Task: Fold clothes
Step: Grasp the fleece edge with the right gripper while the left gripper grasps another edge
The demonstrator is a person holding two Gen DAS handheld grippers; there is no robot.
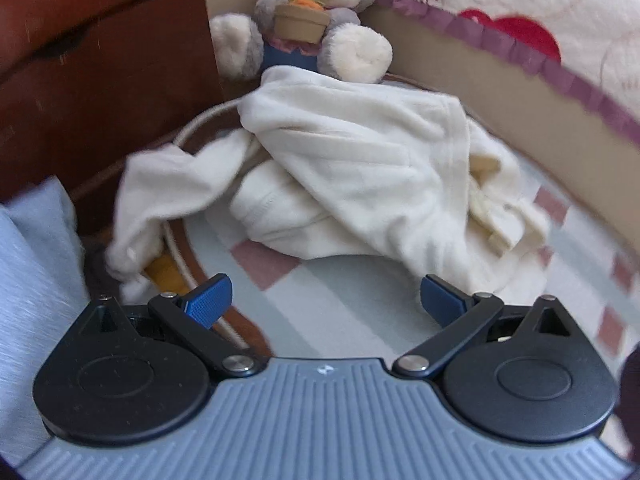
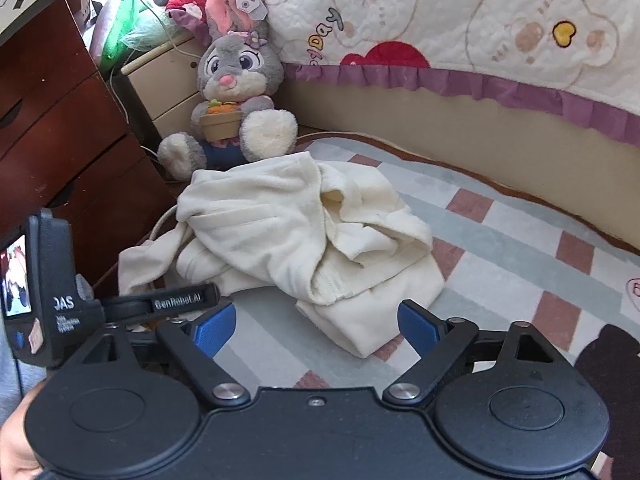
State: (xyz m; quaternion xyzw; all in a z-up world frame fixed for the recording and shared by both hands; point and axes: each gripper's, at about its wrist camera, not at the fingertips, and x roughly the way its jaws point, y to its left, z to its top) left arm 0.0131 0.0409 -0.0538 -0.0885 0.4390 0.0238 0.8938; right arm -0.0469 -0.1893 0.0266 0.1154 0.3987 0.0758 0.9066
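Note:
A crumpled cream fleece garment (image 1: 344,168) lies in a heap on a checked rug (image 1: 328,304); one loose part trails to the left over the rug's edge. My left gripper (image 1: 325,300) is open just short of the heap, nothing between its blue pads. In the right wrist view the same garment (image 2: 296,236) lies bunched ahead of my right gripper (image 2: 316,326), which is open, with the garment's near corner lying between its fingers without touching them. The left gripper's body (image 2: 44,300) shows at the left of that view.
A grey plush rabbit (image 2: 236,96) sits behind the garment against a bed with a quilted cover (image 2: 460,32). A dark wooden drawer unit (image 2: 60,128) stands at the left. A pale cord (image 1: 200,124) curves along the rug's edge. Light blue fabric (image 1: 36,264) lies at the near left.

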